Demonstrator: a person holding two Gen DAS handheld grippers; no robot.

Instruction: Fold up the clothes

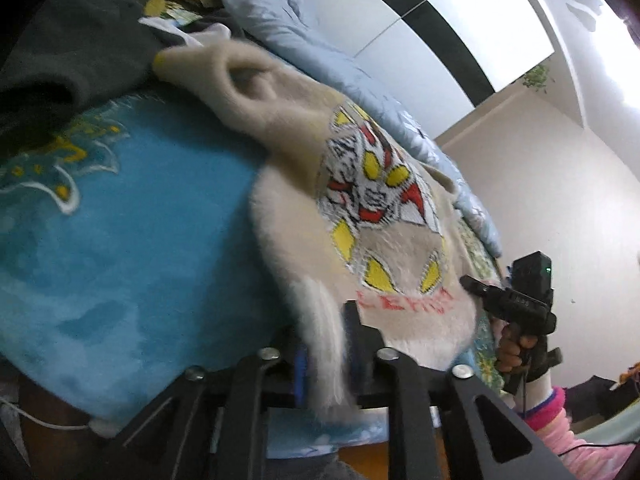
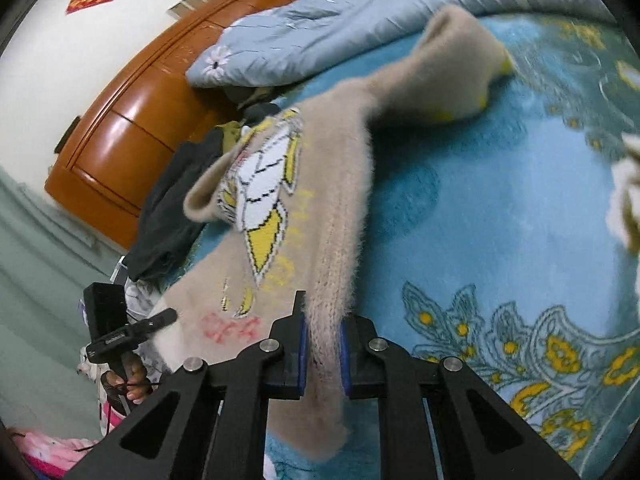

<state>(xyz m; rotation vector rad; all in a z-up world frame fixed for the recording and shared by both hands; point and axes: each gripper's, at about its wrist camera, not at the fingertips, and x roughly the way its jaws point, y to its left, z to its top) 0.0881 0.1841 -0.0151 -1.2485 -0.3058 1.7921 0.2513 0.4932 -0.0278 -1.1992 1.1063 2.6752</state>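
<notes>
Two hand-held grippers are working one beige fuzzy sweater (image 1: pixel 384 236) on a bed covered by a blue floral blanket (image 1: pixel 132 248). The left gripper (image 1: pixel 324 344) is clamping the sweater's ribbed hem between its blue-padded fingers (image 1: pixel 301 364), jaws nearly closed on the fabric. The right gripper (image 2: pixel 323 350) is likewise pinching the hem at another point, jaws drawn tight on the knit. The sweater is hanging stretched between the two grips, its hem end raised off the blanket, one sleeve (image 2: pixel 444 76) trailing toward a pale blue quilt (image 2: pixel 320 28). Its front is showing one red, white and yellow figure above red lettering. One dark garment (image 2: pixel 176 204) is lying near the bed's edge beside one wooden cabinet (image 2: pixel 136 108). A pink sleeve (image 1: pixel 568 420) is covering the person's right wrist.
</notes>
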